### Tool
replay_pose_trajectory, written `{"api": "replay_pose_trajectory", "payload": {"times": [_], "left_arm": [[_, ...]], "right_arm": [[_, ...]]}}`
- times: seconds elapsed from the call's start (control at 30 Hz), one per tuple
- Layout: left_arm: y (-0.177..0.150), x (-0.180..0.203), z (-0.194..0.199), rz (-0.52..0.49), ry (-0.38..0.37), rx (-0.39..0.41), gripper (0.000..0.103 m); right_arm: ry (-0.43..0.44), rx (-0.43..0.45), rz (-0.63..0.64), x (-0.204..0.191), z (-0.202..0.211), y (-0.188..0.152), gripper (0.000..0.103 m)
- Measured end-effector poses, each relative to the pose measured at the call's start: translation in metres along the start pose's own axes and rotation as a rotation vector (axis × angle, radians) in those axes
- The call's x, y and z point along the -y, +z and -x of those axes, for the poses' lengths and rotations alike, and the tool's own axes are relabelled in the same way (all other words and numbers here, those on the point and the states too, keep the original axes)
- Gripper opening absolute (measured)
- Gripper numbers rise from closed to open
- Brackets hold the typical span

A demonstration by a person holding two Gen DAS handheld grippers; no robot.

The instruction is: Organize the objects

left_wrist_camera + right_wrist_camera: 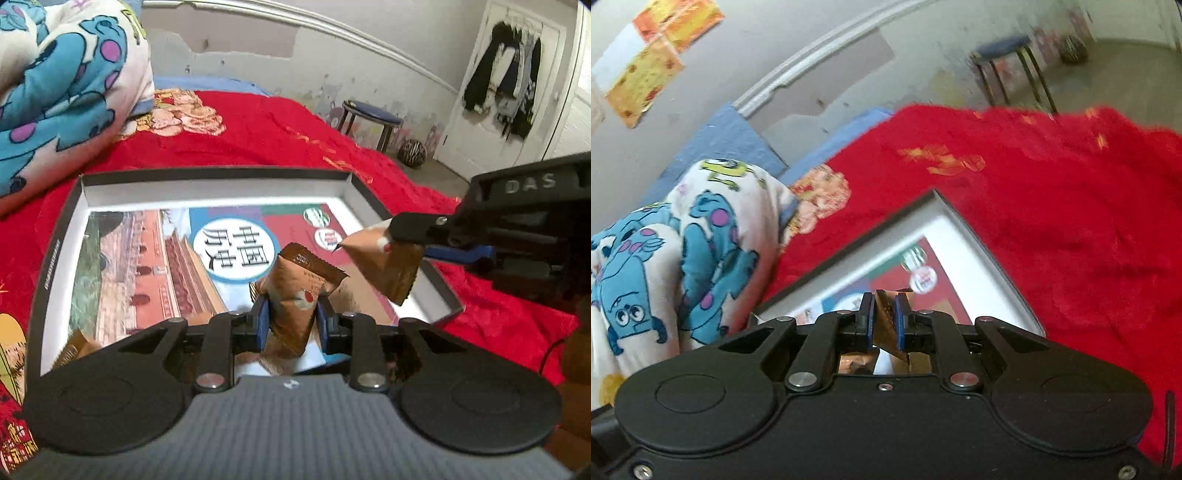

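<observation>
Left hand-held gripper (291,317): closed narrow on a brown snack packet (299,295), blue pads pressing its two sides, the packet standing up between them.
Right hand-held gripper (884,321): clamped on a second brown packet (384,266) — in the left wrist view it comes in from 3 o'clock, the packet hanging from its black finger over the box's right edge.
Where the packets are: both held over the shallow black-rimmed box (214,175), above the history textbook (177,258) lying flat inside; another brown packet (74,347) seems to lie at the box's 7 o'clock corner, partly hidden.
Step in hand: by my reading, carrying snacks into the box, two at once, neither released yet.
Next move: lower each packet onto the book, then open the jaws; the right one looks close to the rim, so it likely needs to come inward first.
Pose: left gripper level, pointing to 12 o'clock across the box; right gripper tilted — its view is rolled and blurred.
Surroundings: box sits on the red blanket (258,129) on the bed, cartoon quilt (62,88) at 10 o'clock.
</observation>
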State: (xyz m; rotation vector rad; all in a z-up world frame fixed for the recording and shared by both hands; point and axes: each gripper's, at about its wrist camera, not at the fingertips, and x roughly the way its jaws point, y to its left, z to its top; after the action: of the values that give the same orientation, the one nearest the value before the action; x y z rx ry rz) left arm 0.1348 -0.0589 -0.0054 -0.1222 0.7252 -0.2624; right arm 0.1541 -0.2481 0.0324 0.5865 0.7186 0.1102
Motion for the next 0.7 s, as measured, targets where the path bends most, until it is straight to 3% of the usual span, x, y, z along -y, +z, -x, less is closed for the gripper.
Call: {"api": "replay_pose_trajectory", "payload": {"times": [0.23,0.7], "left_arm": [[-0.009,0.018,-0.004,-0.073,0.061,-0.014,0.03],[-0.006,0.011,-0.002,-0.038,0.094,-0.037,0.031]], "right_arm": [[-0.039,-0.028,0.012,0.003,-0.015,-0.011,0.012],[-0.055,-0.035,0.022,0.002,-0.015,-0.016,0.012]]}}
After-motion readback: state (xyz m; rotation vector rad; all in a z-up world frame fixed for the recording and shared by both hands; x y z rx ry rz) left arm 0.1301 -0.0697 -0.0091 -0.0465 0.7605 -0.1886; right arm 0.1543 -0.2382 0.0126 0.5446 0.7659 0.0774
